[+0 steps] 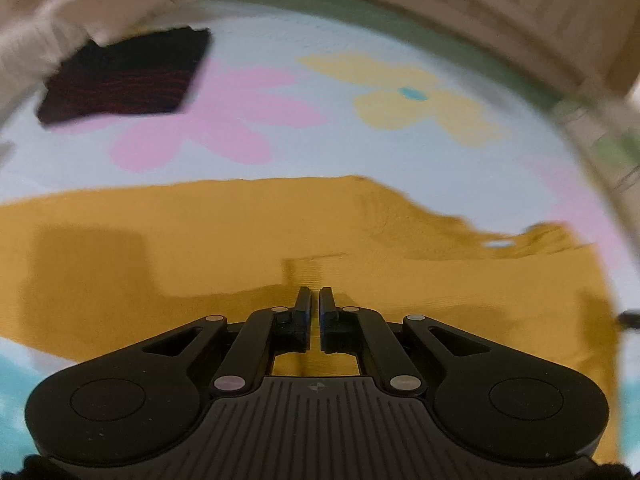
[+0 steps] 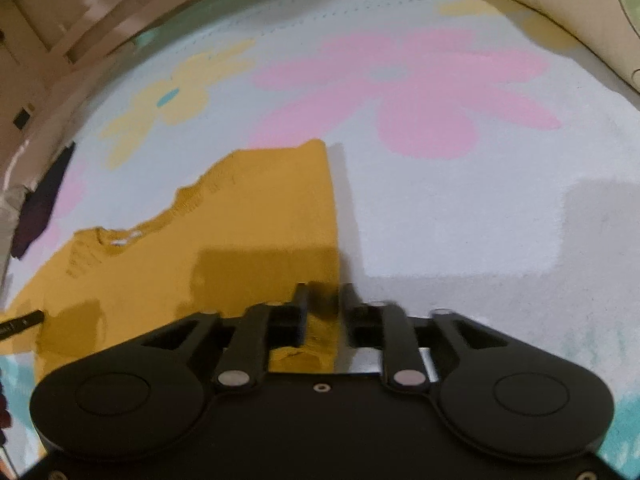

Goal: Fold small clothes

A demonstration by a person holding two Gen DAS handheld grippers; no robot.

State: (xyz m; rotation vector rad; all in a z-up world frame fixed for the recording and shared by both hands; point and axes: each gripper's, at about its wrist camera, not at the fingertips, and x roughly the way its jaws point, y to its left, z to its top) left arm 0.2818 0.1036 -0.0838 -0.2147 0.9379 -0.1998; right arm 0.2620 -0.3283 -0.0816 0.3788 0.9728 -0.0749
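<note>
A mustard-yellow garment (image 1: 200, 248) lies spread on a pale blue flowered bedcover (image 1: 280, 40). My left gripper (image 1: 315, 294) sits low over the garment's near part, its jaws almost closed with only a thin gap; whether cloth is pinched I cannot tell. In the right wrist view the same garment (image 2: 248, 216) fills the left half, with its straight edge running down the middle. My right gripper (image 2: 324, 292) straddles that edge with its jaws partly open and cloth between the fingers.
A folded dark garment with red stripes (image 1: 124, 76) lies at the far left of the bedcover, also at the left edge of the right wrist view (image 2: 40, 204). A wooden bed frame (image 1: 520, 12) curves along the far side. A patterned pillow (image 2: 560, 4) lies at the far right.
</note>
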